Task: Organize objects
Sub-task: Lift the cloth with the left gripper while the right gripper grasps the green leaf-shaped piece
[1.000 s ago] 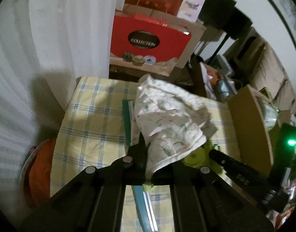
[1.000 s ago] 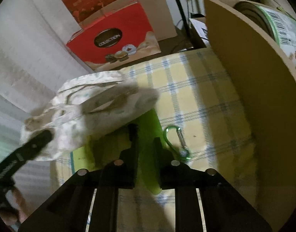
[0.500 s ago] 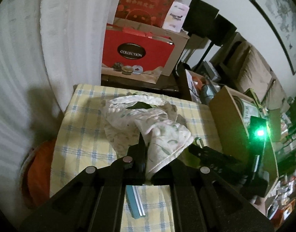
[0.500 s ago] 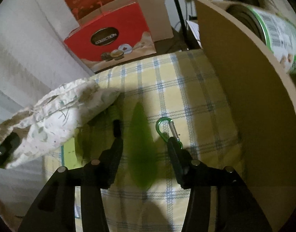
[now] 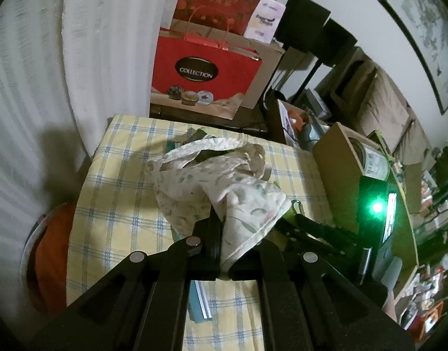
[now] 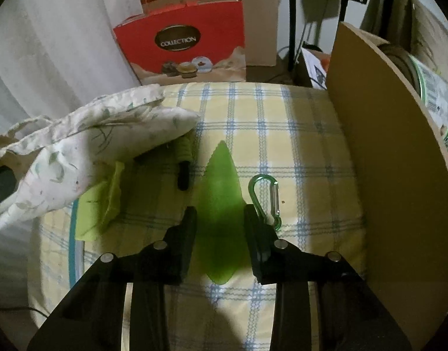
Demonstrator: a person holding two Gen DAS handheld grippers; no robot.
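Note:
My left gripper (image 5: 224, 234) is shut on a corner of a white floral cloth bag (image 5: 221, 181), which hangs over the yellow checked table (image 5: 121, 204); the bag also shows at the left in the right wrist view (image 6: 86, 149). My right gripper (image 6: 219, 215) is open and empty, its fingers either side of a flat green leaf-shaped piece (image 6: 221, 204) lying on the table. A green carabiner (image 6: 265, 196) lies just right of the right finger. A light green cloth (image 6: 98, 207) and a dark-handled tool (image 6: 183, 169) lie left of the leaf.
A tall cardboard panel (image 6: 385, 161) with a can (image 6: 432, 87) behind it walls the table's right side. A red gift bag (image 6: 186, 44) stands beyond the far edge. A teal book (image 5: 199, 301) lies under the left gripper. A white curtain (image 5: 48, 58) hangs left.
The right gripper opened and let go of the green leaf piece, which now lies flat on the table. The left gripper lifted and pulled back with the bag.

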